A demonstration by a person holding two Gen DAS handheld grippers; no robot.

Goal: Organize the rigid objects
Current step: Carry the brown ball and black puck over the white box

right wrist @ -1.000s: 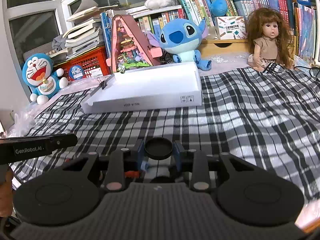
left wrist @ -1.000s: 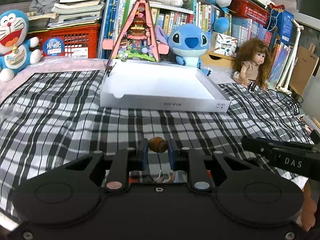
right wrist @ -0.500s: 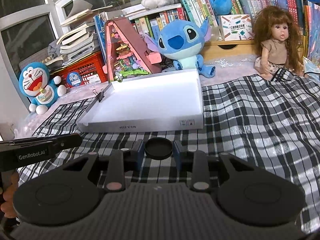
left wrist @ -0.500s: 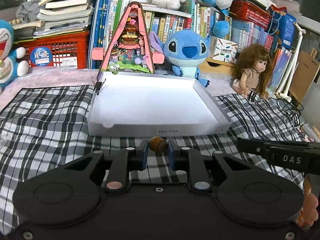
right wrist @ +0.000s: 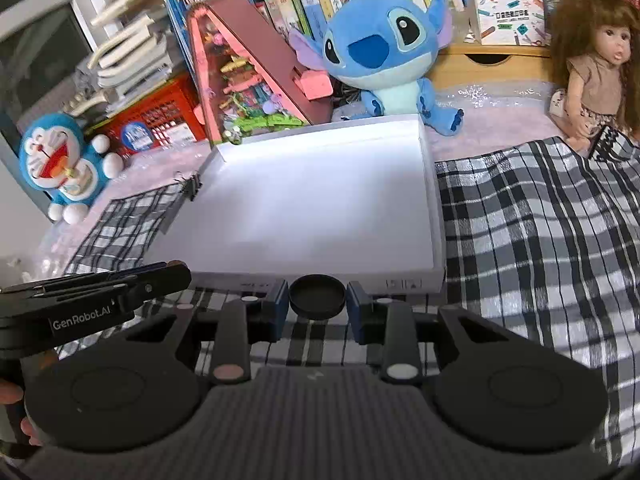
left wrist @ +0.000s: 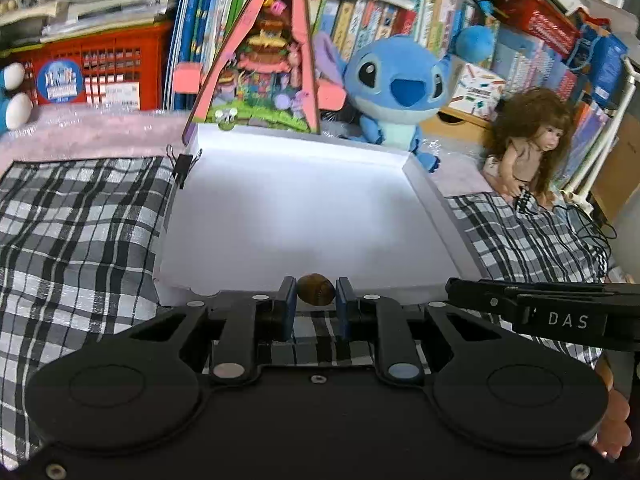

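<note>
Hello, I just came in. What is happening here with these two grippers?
A person holds two grippers near the front edge of a white tray on a checked cloth. The left gripper grips a small brown object; the right gripper holds a black round lid. The tray looks empty.

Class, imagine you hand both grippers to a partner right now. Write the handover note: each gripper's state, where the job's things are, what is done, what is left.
Left gripper: shut on a small brown nut-like object, held at the near edge of the white tray.
Right gripper: shut on a black round cap, also at the tray's near edge, right of the left gripper.
The tray lies on the plaid cloth, with nothing visible inside it; a binder clip sits on its far left wall.
Done: both items picked up and brought to the tray.
Left: probably carry each over the wall, set it down inside, release.
</note>
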